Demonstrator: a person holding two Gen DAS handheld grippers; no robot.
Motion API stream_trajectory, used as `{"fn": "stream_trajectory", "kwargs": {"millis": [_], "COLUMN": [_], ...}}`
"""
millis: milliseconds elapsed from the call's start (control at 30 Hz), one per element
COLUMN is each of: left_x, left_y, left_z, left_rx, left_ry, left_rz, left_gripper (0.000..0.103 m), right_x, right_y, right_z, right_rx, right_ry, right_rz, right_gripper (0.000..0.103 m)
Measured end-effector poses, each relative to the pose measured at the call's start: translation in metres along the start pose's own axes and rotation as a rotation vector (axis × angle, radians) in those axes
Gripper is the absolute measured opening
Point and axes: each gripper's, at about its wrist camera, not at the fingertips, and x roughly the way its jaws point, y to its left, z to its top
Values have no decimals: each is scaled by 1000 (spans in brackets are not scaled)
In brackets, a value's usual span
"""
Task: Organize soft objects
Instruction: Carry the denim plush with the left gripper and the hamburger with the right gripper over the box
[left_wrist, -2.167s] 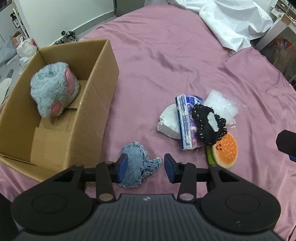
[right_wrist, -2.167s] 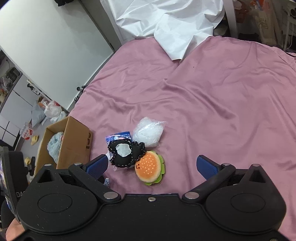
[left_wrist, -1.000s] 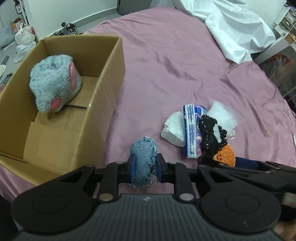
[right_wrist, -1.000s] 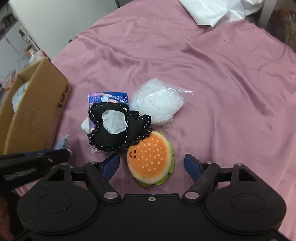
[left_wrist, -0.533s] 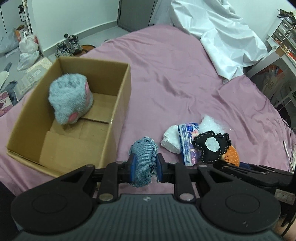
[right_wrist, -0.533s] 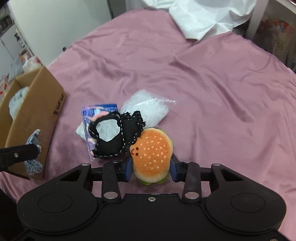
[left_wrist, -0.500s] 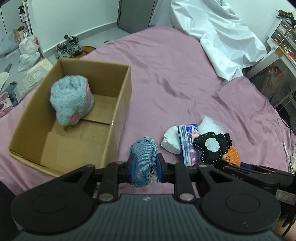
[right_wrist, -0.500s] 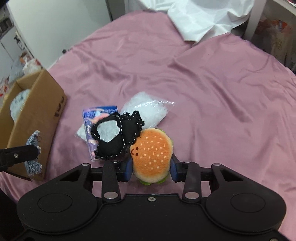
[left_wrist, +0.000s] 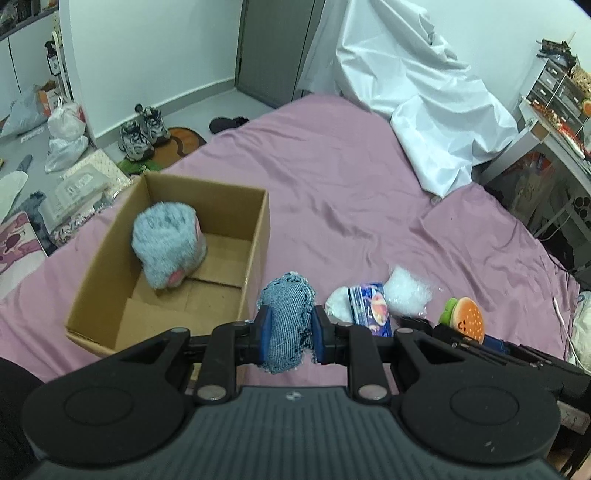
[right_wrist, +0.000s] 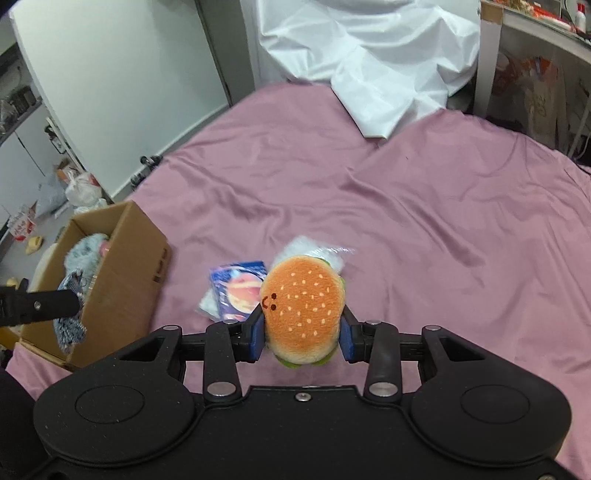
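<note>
1. The left gripper (left_wrist: 288, 334) was closed tight on a denim pouch (left_wrist: 287, 322), squeezing its middle between the blue pads so that the frayed top and bottom bulged out. The pouch hung in the air just off the near right corner of the cardboard box (left_wrist: 255, 236), not yet above the opening.

2. The right gripper (right_wrist: 302, 334) was likewise closed on a burger plush (right_wrist: 303, 301), pinched at its sides and lifted off the bed, well to the right of the box.

3. A fluffy grey toy (left_wrist: 166, 243) sat inside the box at its far left end; the near end of the box floor lay bare. A tissue pack (left_wrist: 371, 306) and a clear bag (left_wrist: 408, 291) lay together on the pink sheet (left_wrist: 332, 206) to the right of the box.

4. Likely trouble: the pouch was soft and held only at its waist, so it could slide out before it passed the box wall and land outside on the sheet.

5. If the left gripper came in low, the pouch's hanging end could catch the box's right wall and tip or shove the light box.

6. Both grippers would probably aim for the box, and they could bump each other over its right edge.

7. The round plush could squirt from its pads if squeezed unevenly.
</note>
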Motion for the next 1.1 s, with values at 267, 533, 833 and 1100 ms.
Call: {"fn": "stream_trajectory", "kwargs": {"millis": [267, 533, 833, 1100], "left_x": [-15, -22, -27, -21], "left_y": [11, 21, 46, 70], "left_z": [7, 13, 23, 33], "left_rx": [5, 44, 26, 9], "left_ry": [-36, -55, -83, -91], "left_rz": [25, 69, 111, 143], "left_gripper": [22, 22, 22, 22], "right_x": [-25, -38, -49, -57], "right_y": [14, 33, 42, 78], "right_z": [7, 13, 13, 18], "right_rx": [-19, -76, -66, -111], "right_ry": [-83, -136, -171, -211], "right_rz": [35, 40, 81, 182], "right_gripper": [38, 38, 38, 38]}}
